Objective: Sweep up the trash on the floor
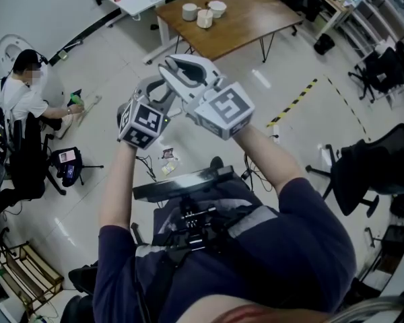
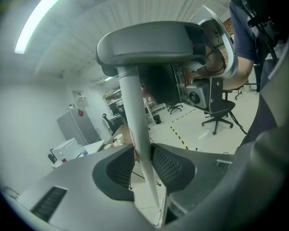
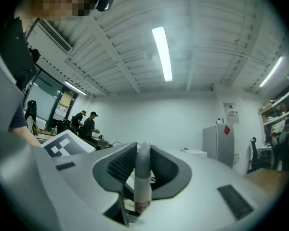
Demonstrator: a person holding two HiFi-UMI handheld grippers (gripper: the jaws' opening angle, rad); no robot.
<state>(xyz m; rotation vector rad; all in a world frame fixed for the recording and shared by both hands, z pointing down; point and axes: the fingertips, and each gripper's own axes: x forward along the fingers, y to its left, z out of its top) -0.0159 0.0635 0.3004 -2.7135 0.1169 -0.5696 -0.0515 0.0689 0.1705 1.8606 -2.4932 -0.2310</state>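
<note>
Head view: both arms are held up in front of the chest. The left gripper (image 1: 159, 93) and the right gripper (image 1: 182, 73) sit close side by side, their marker cubes facing the camera. On the pale floor (image 1: 303, 140) below them lie a few scraps of trash (image 1: 168, 161). The scraps are just beyond a dark, flat, tray-like piece (image 1: 182, 183) (what it is joined to cannot be told from here). Further off stands a wooden worktop (image 1: 256, 19) with bowls (image 1: 203, 13) on it. A seated person (image 1: 20, 99) is at the left.

Left gripper view: the jaws are clamped on a pale pole (image 2: 134, 114). It runs up between the ribbed pads, tilted a little, to a grey crosswise grip (image 2: 149, 42) at its top.

Right gripper view: the jaws are closed on a round-tipped handle (image 3: 143, 172), which stands upright between the pads with a small label low on it. A fridge (image 3: 220, 141) stands by the far wall.
</note>
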